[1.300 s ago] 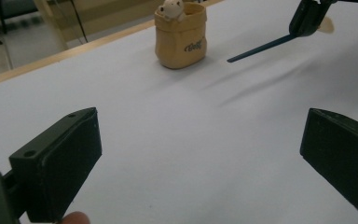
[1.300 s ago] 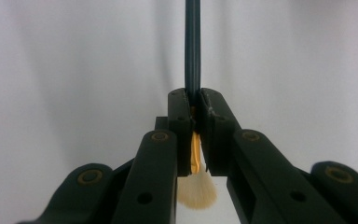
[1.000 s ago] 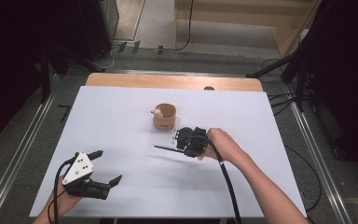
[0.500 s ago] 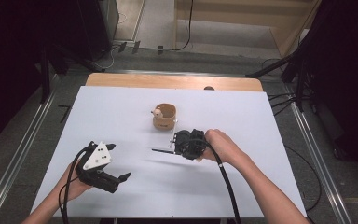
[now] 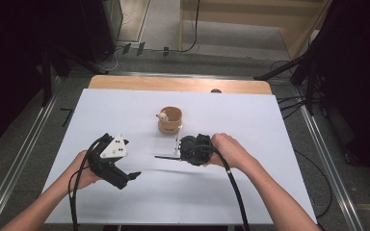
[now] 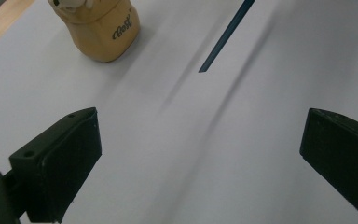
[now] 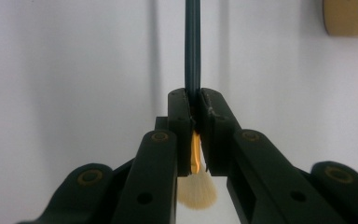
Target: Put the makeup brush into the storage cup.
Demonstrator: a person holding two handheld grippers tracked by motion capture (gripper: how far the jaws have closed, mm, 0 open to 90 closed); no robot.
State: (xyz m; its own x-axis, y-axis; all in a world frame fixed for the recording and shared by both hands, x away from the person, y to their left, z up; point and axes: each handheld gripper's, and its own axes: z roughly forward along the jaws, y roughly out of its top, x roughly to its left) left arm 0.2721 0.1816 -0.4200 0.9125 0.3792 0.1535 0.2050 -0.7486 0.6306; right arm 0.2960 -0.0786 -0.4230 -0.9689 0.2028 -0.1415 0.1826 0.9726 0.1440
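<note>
A slim brush with a dark teal handle (image 7: 192,46), gold ferrule and tan bristles (image 7: 196,191) is clamped in my right gripper (image 7: 193,100), which is shut on it just ahead of the ferrule. In the high view my right gripper (image 5: 177,150) lies on its side at mid-table, with the brush handle (image 5: 165,157) pointing left, level above the white surface. A tan wooden cup (image 5: 169,120) with a small pale figure on its rim stands just behind it. My left gripper (image 5: 128,159) hovers at the front left, open with nothing between its fingers (image 6: 60,158); ahead of it are the cup (image 6: 100,25) and the handle's tip (image 6: 223,39).
The white table top (image 5: 250,120) ends in a wooden strip (image 5: 173,84) at the far edge. Black cables trail from both grippers toward the front edge. Dark stands and metal floor rails flank the table on both sides.
My left gripper has risen and moved right, toward the table's middle and the brush tip. The right gripper and the brush have barely shifted.
</note>
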